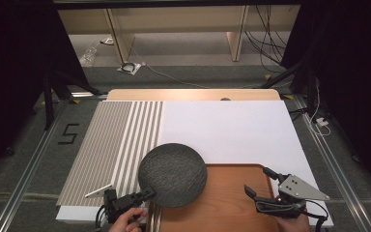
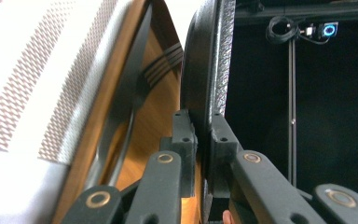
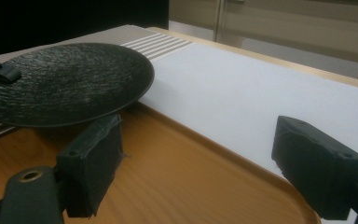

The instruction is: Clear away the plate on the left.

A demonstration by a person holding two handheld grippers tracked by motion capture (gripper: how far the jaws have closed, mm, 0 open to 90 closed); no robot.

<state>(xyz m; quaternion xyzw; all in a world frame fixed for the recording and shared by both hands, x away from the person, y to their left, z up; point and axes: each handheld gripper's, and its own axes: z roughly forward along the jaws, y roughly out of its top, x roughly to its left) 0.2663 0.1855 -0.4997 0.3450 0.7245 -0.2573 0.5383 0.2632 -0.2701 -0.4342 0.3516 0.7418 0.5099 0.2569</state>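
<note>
Left claw (image 1: pixel 147 194) clenched on the dark round plate's (image 1: pixel 173 174) rim, held raised over the wooden tray's (image 1: pixel 232 203) left edge, right claw (image 1: pixel 258 182) released and empty over the tray, so placing looked unfinished.

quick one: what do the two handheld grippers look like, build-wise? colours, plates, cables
Both are matte black with two jaws. The left gripper has linkage arms with brass-coloured pivot rings and blocky textured pads, and a black cable trailing near the hand. The right gripper carries a grey three-cornered plate with small holes, and its black cable loops at the back. No sleeves are visible.
</note>
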